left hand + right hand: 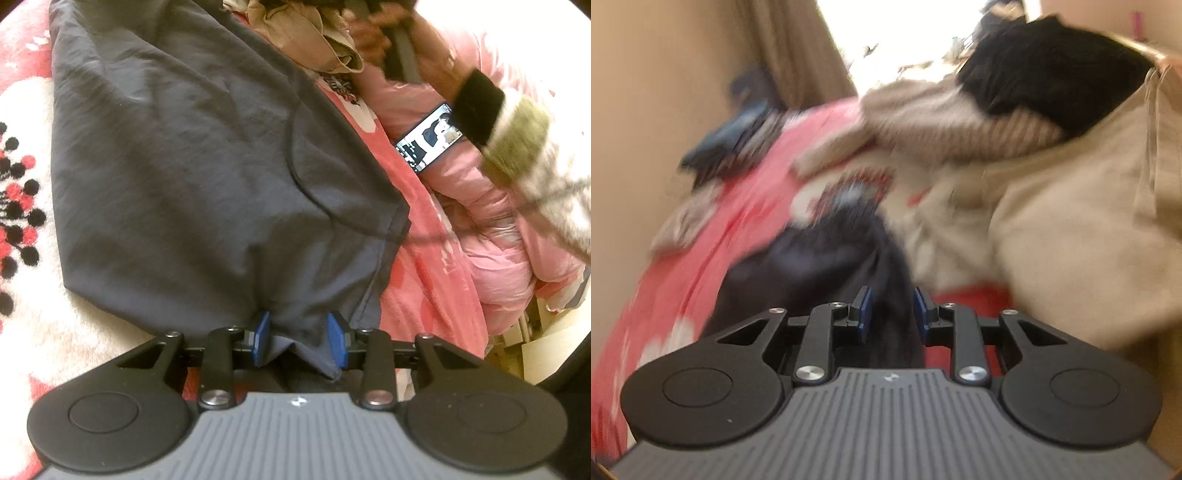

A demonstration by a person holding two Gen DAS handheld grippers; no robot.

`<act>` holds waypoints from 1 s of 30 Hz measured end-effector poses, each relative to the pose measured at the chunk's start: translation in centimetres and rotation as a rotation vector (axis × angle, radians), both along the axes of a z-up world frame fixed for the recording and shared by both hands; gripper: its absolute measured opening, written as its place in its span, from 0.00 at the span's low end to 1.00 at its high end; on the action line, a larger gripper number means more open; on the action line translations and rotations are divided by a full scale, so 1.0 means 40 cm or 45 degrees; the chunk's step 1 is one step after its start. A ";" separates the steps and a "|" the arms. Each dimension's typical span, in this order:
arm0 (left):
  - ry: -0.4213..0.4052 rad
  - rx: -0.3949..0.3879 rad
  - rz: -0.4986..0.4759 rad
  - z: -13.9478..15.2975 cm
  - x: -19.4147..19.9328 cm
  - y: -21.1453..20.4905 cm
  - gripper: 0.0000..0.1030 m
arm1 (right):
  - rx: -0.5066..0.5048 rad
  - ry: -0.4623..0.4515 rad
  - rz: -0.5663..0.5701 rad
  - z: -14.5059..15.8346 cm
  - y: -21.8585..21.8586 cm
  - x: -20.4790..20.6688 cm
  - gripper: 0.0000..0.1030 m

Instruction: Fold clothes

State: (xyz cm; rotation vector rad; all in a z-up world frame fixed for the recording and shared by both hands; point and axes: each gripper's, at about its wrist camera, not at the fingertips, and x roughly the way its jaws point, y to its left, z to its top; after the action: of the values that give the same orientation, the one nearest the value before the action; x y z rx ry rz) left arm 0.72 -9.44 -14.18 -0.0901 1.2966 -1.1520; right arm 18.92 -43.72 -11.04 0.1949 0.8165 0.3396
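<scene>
A dark grey T-shirt [192,155] lies spread on the red and white patterned blanket [29,206], its collar on the right side. My left gripper [298,334] has the shirt's near hem bunched between its blue pads [337,338], jaws part-way closed on the cloth. In the blurred right wrist view, my right gripper [892,308] holds a dark fold of the same shirt [827,258] between its blue pads [865,310]. The right hand's arm, in a furry sleeve [517,147], shows at the upper right of the left wrist view.
A pile of beige and dark clothes [1052,177] lies at the far side of the bed, also in the left wrist view [306,33]. A lit phone [430,138] rests on a pink quilt [491,236] to the right. Curtains [798,48] hang behind.
</scene>
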 end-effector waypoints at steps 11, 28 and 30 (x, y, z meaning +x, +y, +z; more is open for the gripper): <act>-0.028 0.014 0.008 0.016 -0.009 0.003 0.34 | -0.148 0.111 0.062 -0.092 0.059 -0.050 0.06; -0.020 0.020 0.001 0.023 -0.004 0.007 0.32 | -0.159 0.033 -0.152 -0.056 -0.011 -0.158 0.10; -0.022 0.018 0.005 0.021 -0.004 0.005 0.31 | -0.152 -0.010 -0.106 -0.024 0.004 -0.192 0.10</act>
State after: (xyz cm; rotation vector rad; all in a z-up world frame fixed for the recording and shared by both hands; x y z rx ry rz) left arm 0.56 -9.23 -13.34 -0.0723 1.2888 -1.1377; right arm 11.24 -43.56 -12.00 0.1159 0.8156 0.2127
